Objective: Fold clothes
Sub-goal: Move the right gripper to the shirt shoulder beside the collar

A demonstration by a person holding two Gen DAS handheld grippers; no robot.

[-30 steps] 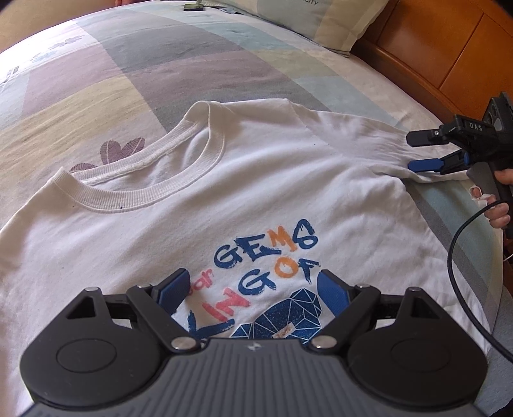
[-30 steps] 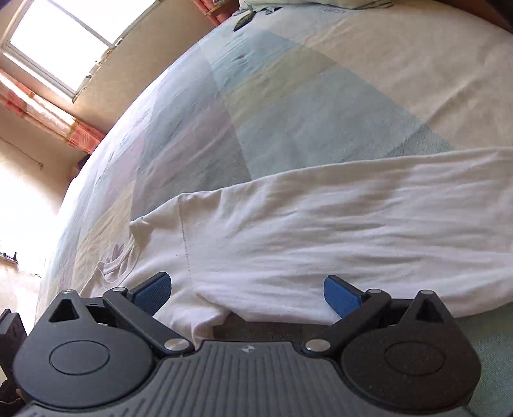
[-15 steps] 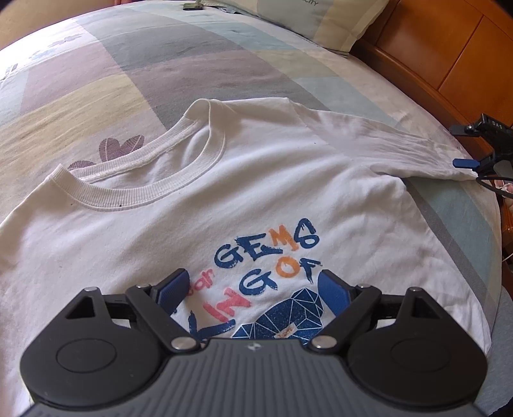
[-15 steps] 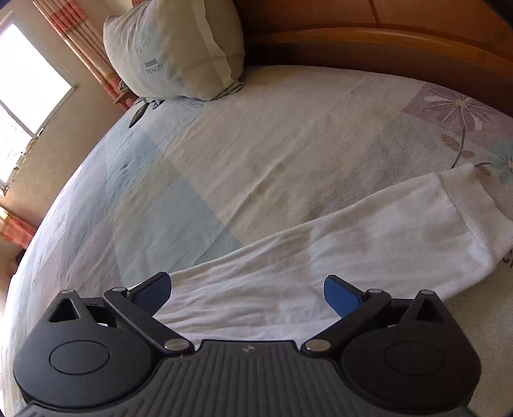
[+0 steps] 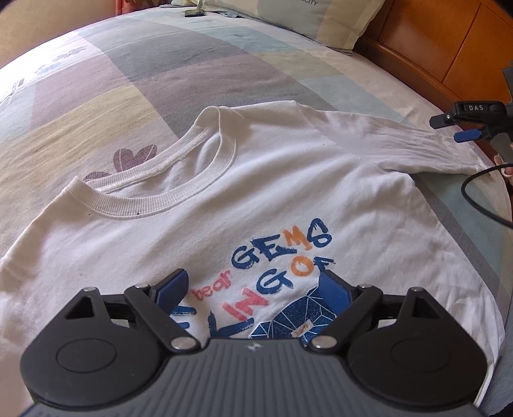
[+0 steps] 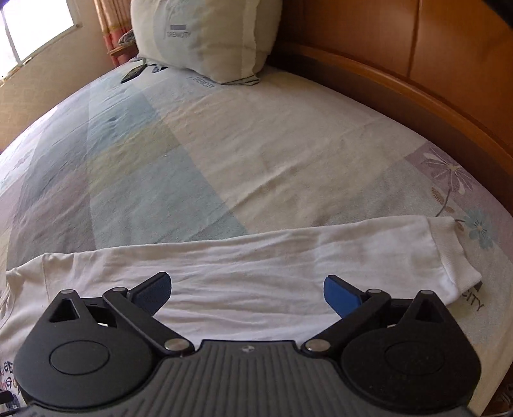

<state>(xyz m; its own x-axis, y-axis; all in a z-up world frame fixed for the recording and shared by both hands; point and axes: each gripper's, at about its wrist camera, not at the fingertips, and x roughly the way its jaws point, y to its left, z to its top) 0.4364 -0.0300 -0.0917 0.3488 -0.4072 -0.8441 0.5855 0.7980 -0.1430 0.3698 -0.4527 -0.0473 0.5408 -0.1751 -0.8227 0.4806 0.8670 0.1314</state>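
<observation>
A white long-sleeved shirt [image 5: 250, 199] with a blue, orange and pink print lies front up on the bed, collar toward the far left. My left gripper [image 5: 253, 290] hovers open over the printed chest, holding nothing. One sleeve [image 6: 256, 266] stretches flat to the right, ending in a ribbed cuff [image 6: 452, 253]. My right gripper [image 6: 247, 292] stands open just above the middle of that sleeve, nothing between its fingers. In the left wrist view the right gripper [image 5: 455, 128] shows at the far right edge, by the sleeve's end.
The bed carries a pastel patchwork sheet [image 5: 134, 83]. A pillow [image 6: 205, 35] leans at the wooden headboard [image 6: 400, 73], and a dark flat object [image 6: 131, 74] lies near it. A black cable [image 5: 477, 202] trails at the right edge. A window [image 6: 35, 29] is far left.
The right gripper has swung along the sleeve from the shoulder toward the cuff and now faces the headboard. The left gripper and the shirt have stayed put.
</observation>
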